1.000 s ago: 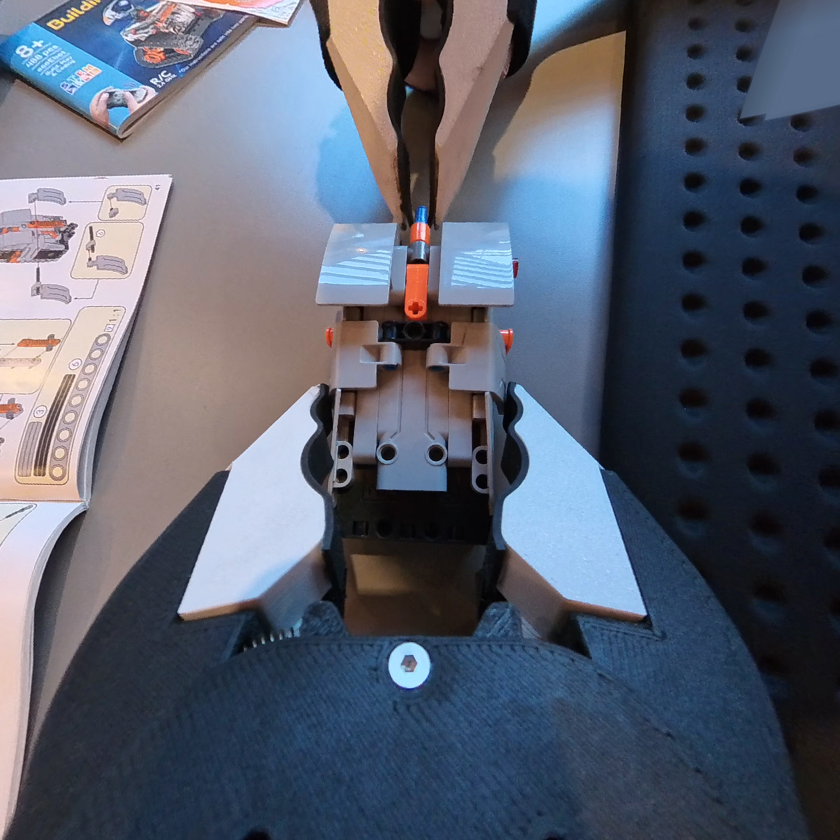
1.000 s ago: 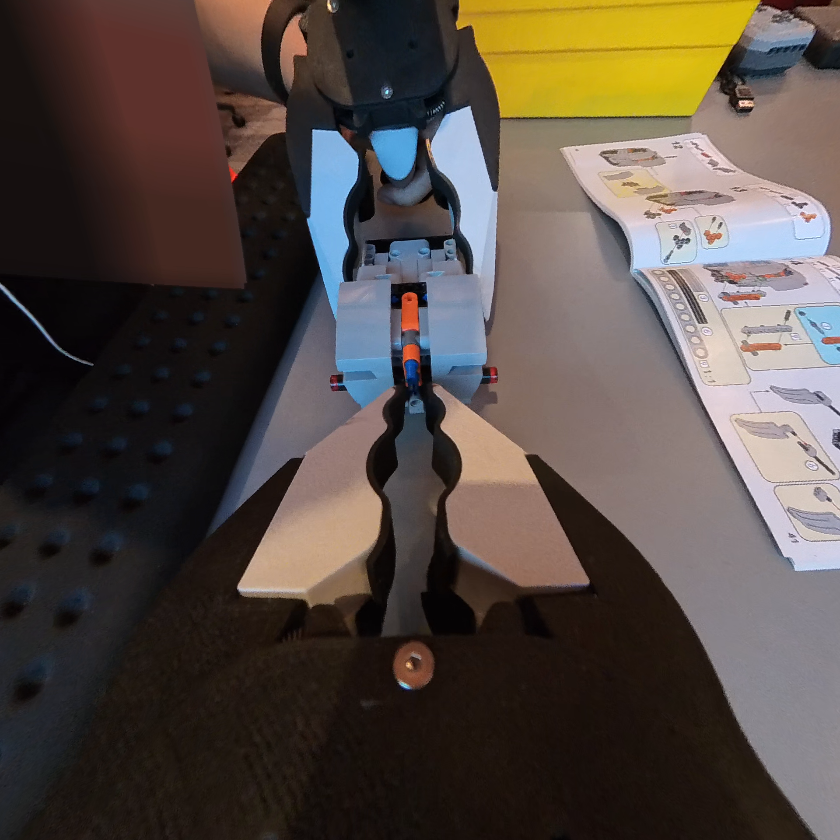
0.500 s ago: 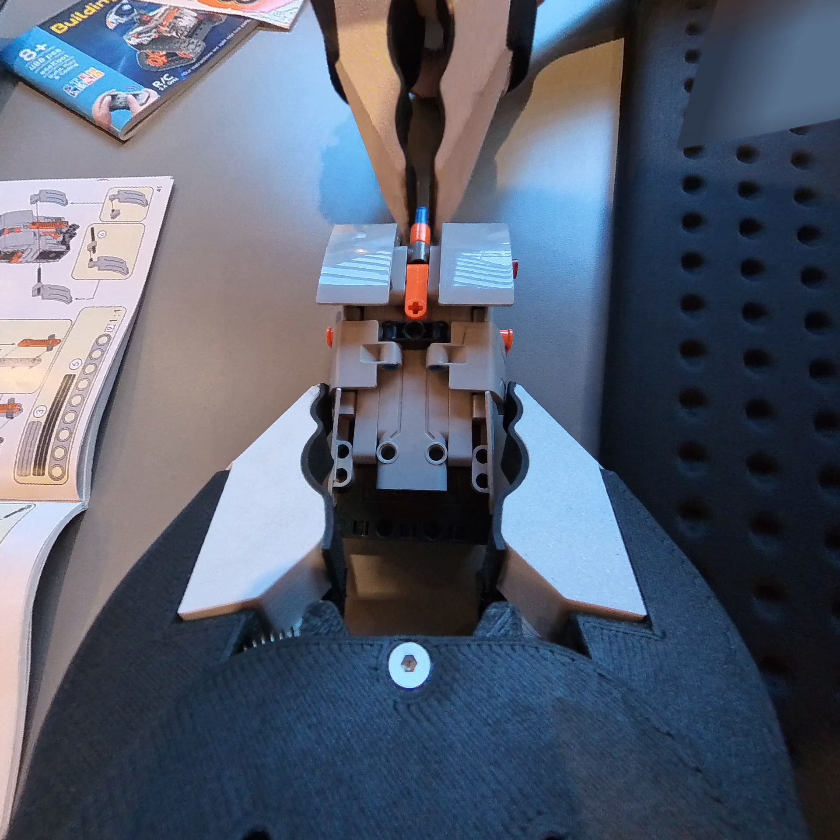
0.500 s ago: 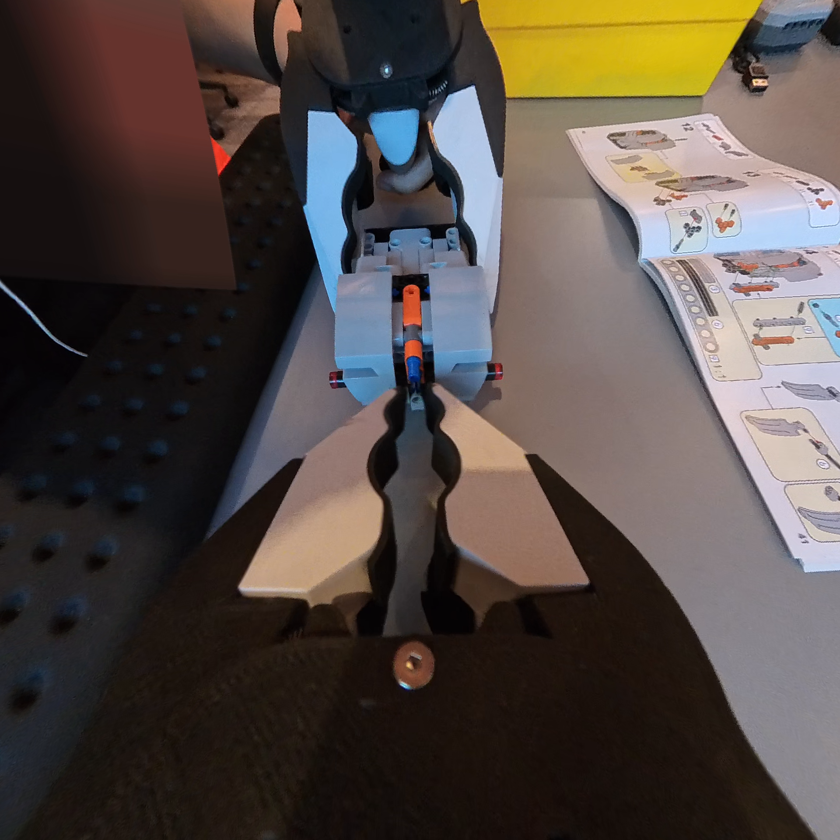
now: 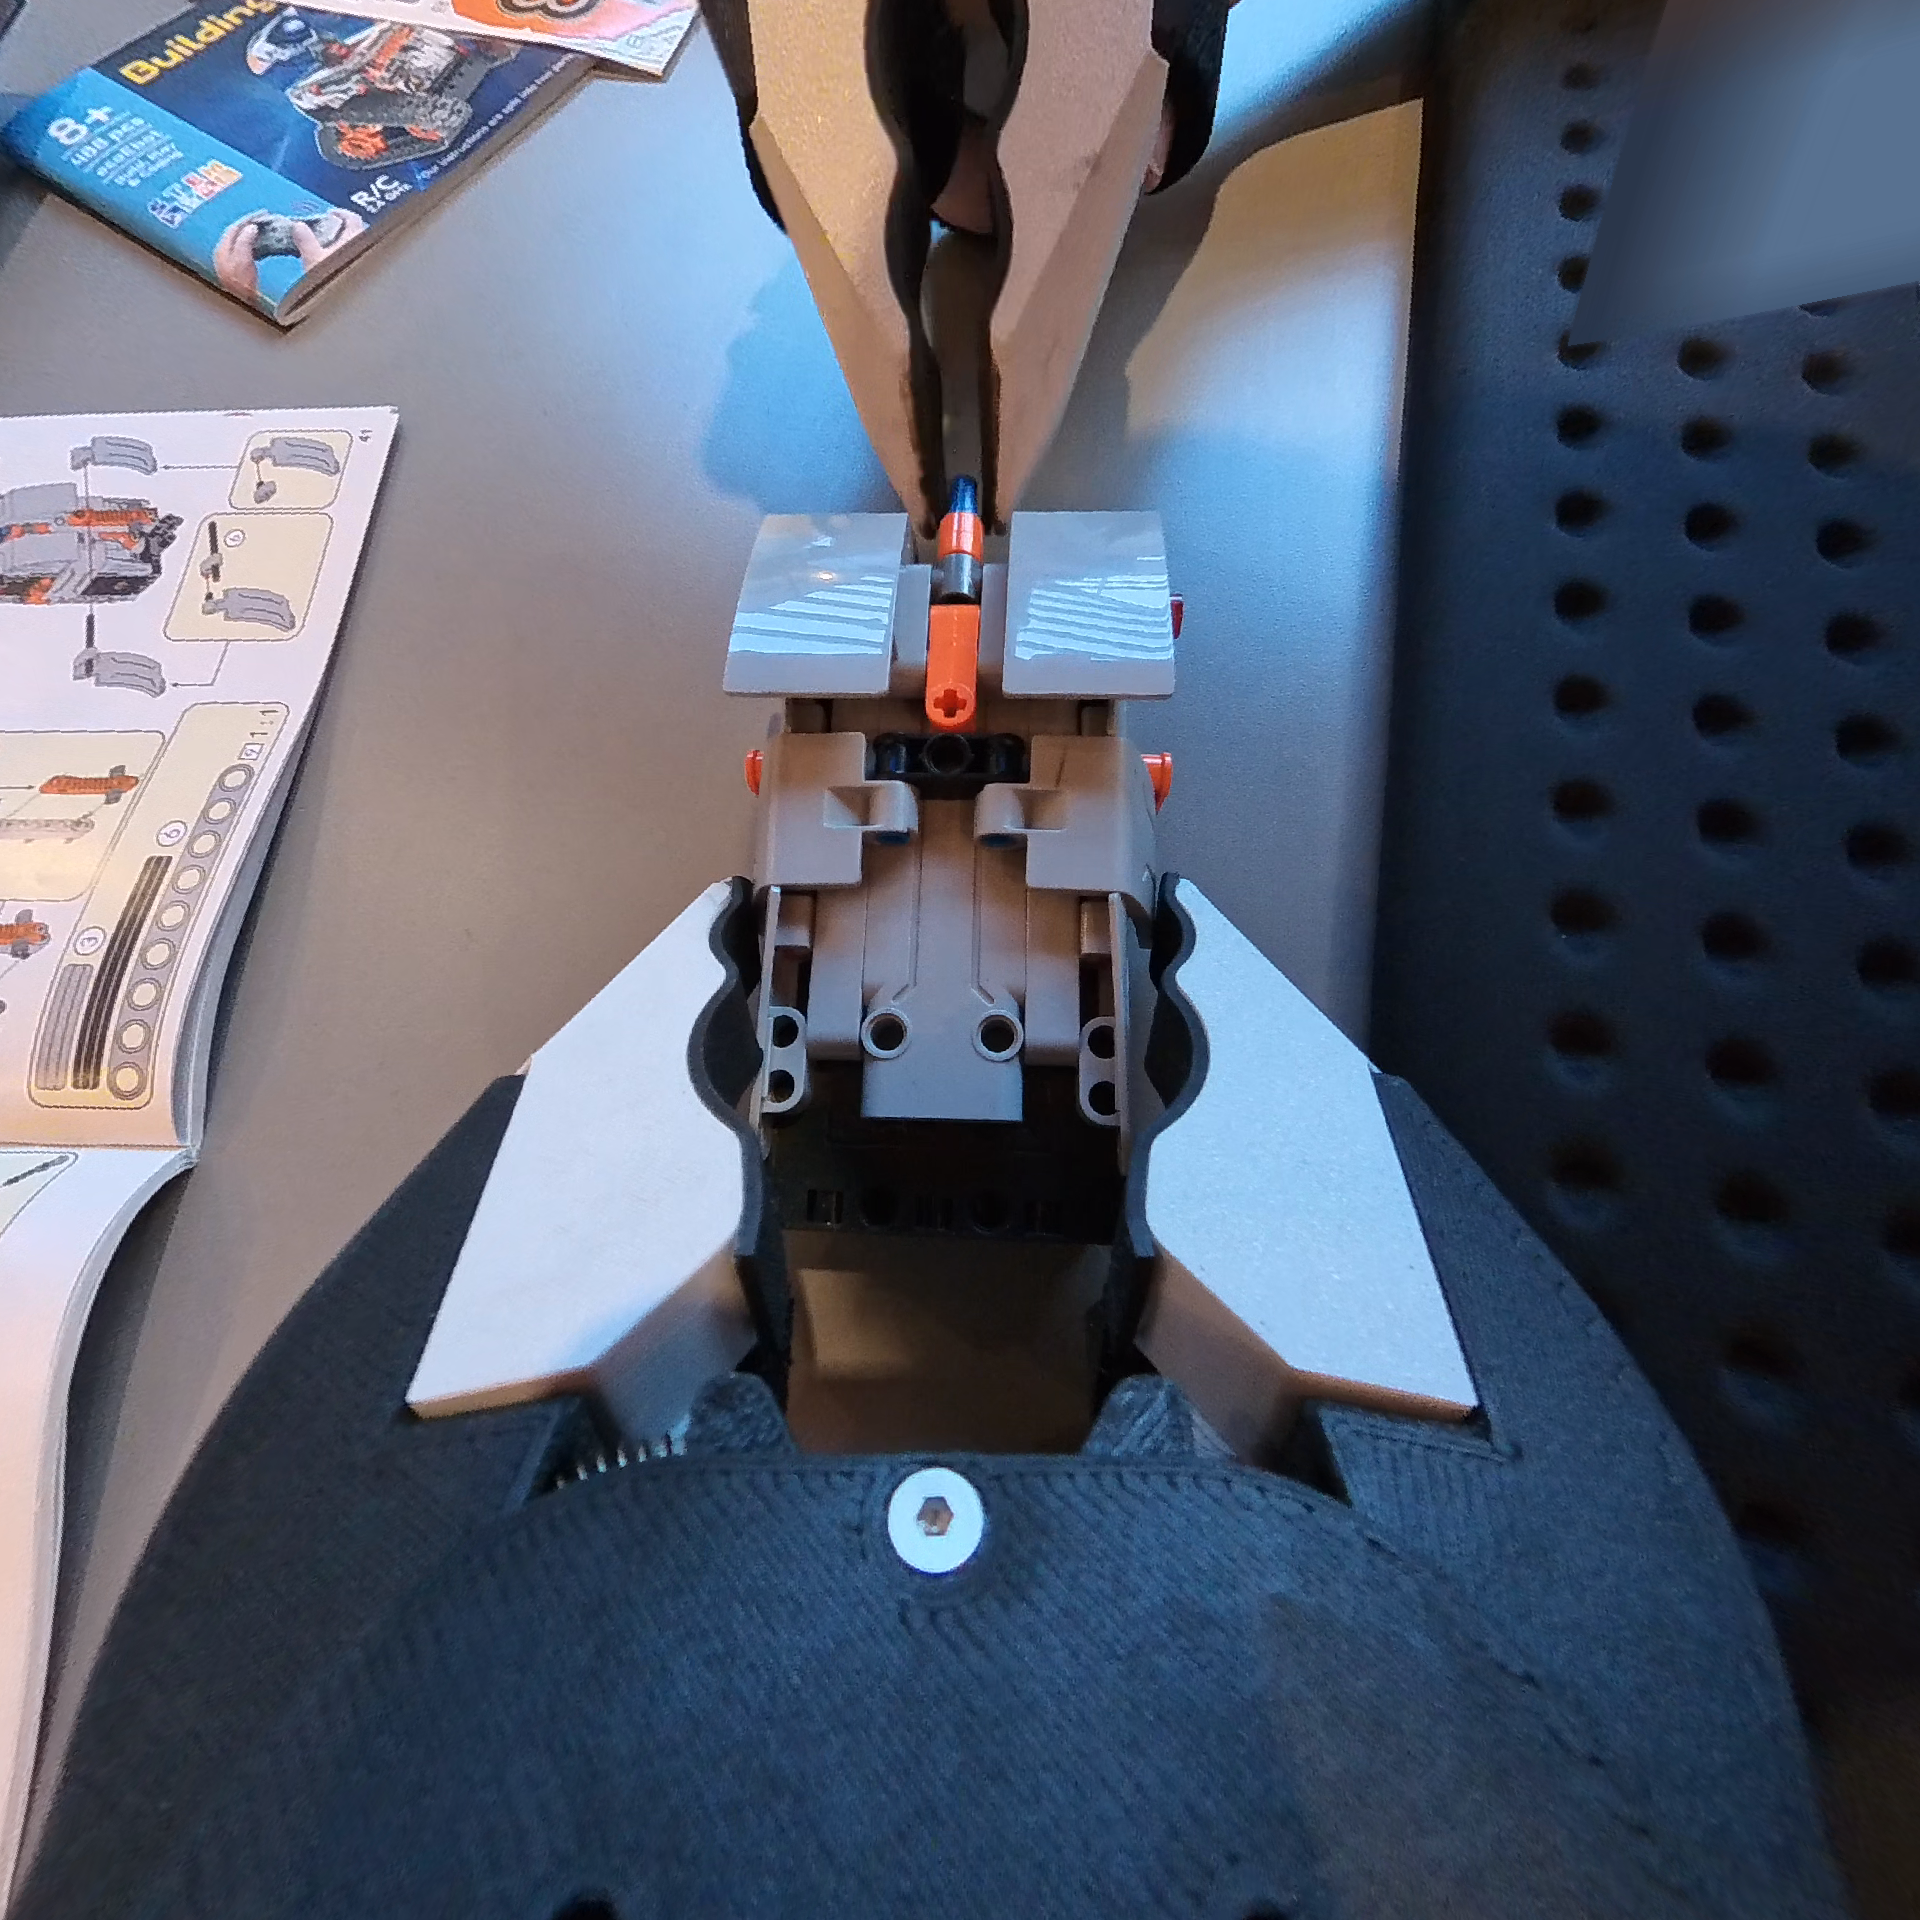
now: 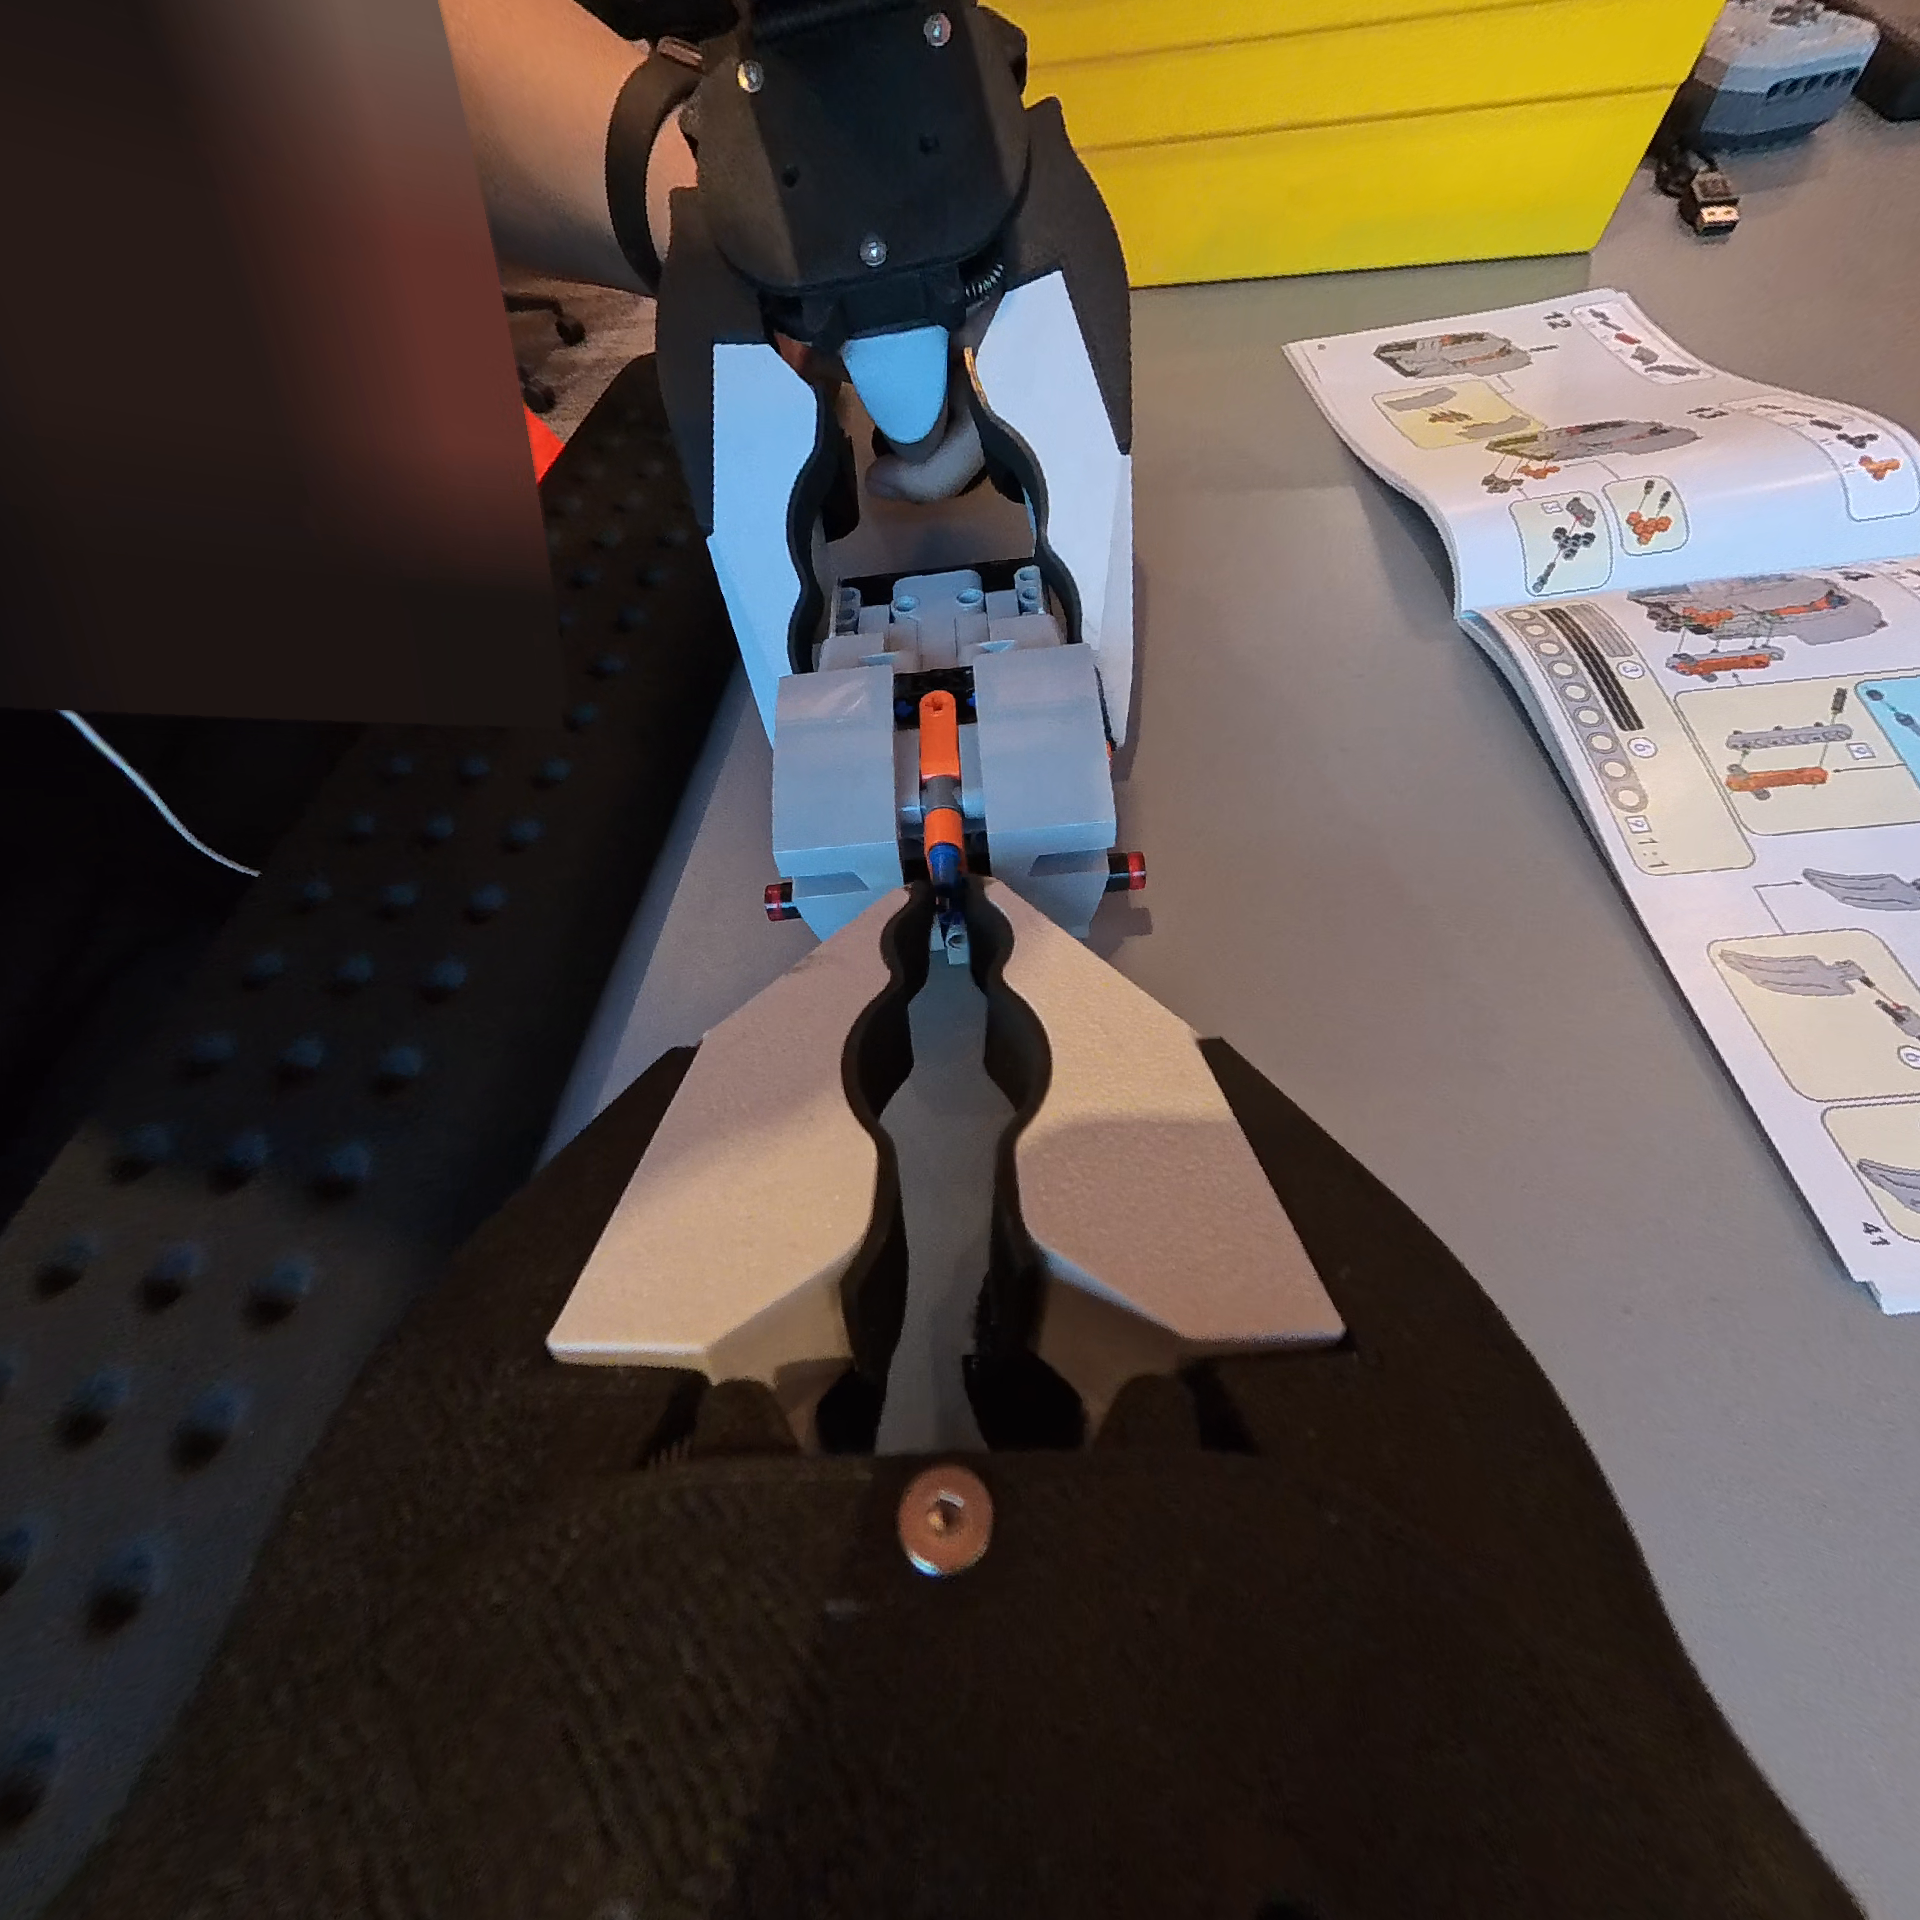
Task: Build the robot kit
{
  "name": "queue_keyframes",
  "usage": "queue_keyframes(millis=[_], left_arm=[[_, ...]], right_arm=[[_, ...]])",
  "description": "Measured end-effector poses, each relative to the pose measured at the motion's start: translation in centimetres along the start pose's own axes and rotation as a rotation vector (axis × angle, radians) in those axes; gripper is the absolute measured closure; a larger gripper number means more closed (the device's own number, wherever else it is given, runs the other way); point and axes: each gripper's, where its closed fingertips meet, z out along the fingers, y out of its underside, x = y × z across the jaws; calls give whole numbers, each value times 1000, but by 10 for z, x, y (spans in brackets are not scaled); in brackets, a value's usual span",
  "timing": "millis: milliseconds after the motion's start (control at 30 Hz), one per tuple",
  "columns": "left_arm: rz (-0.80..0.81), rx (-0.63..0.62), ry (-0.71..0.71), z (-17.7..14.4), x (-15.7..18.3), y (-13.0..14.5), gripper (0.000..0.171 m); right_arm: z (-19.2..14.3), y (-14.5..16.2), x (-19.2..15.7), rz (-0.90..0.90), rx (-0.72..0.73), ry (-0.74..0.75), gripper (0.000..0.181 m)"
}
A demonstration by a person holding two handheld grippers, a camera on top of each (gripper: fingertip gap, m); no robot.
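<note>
Left claw [image 5: 940, 997]: fingers spread wide, clamped on rear flanks of grey brick model [image 5: 951, 831], model between pads and extending forward over grey desk [image 5: 540, 582]. Right claw [image 6: 948, 940]: fingers nearly together, tips pinching small grey-and-blue pin [image 6: 951, 935] at model's front end, in line with orange rod [image 6: 935, 769]. Open instruction booklet [image 6: 1683, 748] right of right claw; yellow bin [image 6: 1351, 135] beyond; dark perforated mat [image 5: 1683, 831] right of left claw.

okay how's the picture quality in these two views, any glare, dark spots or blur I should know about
Left wrist view: sharp, window glare streaks the brick model's two grey top panels. Right wrist view: the studded mat is dim, the view's edges bend with the wide lens, and the right gripper casts shade.
</note>
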Motion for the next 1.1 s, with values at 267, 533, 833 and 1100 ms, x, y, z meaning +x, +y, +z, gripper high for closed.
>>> queue_keyframes(millis=[267,533,833,1100], left_arm=[[-2,5,-1,0,0,0,98],[6,4,6,1,0,0,98],[8,5,6,1,0,0,98],[9,1,7,0,1,1,97]], right_arm=[[2,3,1,-14,-24,18,178],[3,3,-1,-4,-27,36,179],[6,3,-2,-13,-32,35,179],[1,0,-1,-7,-3,19,176]])
